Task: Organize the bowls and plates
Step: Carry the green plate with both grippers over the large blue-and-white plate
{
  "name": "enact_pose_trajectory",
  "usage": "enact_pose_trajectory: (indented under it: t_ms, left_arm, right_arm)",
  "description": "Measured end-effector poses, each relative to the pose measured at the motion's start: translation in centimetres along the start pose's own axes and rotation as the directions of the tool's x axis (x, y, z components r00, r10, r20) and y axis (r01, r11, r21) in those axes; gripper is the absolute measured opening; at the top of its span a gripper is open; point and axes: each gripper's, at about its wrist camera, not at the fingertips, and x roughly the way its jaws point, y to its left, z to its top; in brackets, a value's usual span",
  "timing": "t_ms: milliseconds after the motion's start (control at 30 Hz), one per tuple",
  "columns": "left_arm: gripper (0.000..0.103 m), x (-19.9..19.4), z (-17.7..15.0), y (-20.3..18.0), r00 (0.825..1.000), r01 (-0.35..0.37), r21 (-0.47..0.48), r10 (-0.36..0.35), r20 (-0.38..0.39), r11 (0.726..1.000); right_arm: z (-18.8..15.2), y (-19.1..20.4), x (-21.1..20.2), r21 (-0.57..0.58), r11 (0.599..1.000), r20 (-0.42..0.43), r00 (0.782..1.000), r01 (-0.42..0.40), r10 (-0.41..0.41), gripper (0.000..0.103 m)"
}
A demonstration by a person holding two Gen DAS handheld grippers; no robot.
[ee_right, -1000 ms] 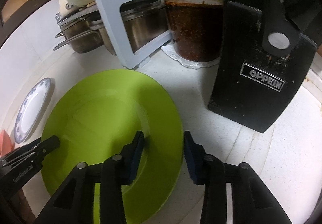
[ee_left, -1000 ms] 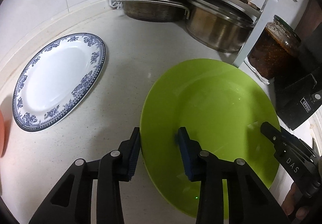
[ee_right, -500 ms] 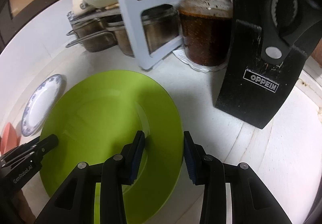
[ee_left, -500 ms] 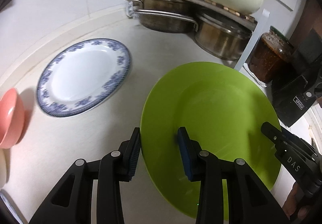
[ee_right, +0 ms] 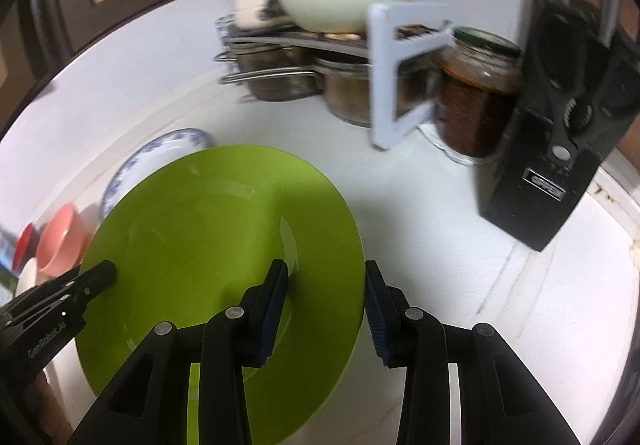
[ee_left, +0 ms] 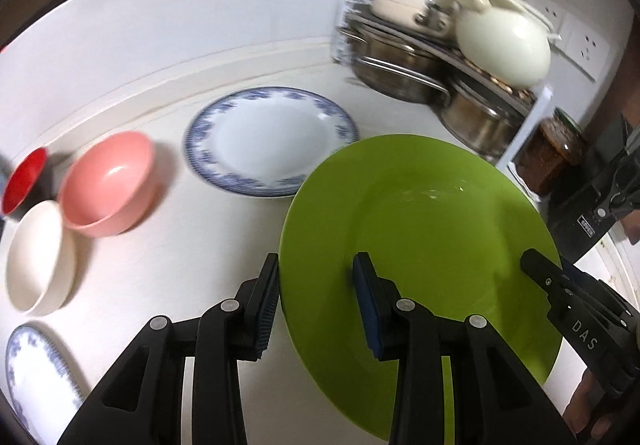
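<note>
Here we grip the green plate [ee_left: 424,229] by both tongs: left tongs [ee_left: 316,303] at its nine o'clock rim, right tongs [ee_right: 326,307] at three.

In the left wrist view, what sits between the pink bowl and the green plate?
The blue-patterned plate sits farther back between the pink bowl and green plate; nearer, only bare counter.

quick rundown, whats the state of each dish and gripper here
green plate: held off the counter, tilted, gripped at both edges
left hand-held gripper: shut on the plate's left rim
right hand-held gripper: shut on the plate's right rim
blue-patterned plate: flat on the counter, empty
pink bowl: upright, empty
white bowl: upright, empty
red bowl: upright, partly out of view
jar: lid on, full
</note>
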Motion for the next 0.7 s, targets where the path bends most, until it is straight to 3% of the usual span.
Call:
enact_pose_trajectory:
  t_ms: [700]
  left_arm:
    - [0.036,-9.2,-4.7,12.4,0.986,-0.132,-0.171,0.146,0.077,0.976]
  right_arm:
    - [-3.0,12.6,-5.7,-0.193,0.968,0.015,0.986,-0.161,0.167,0.039]
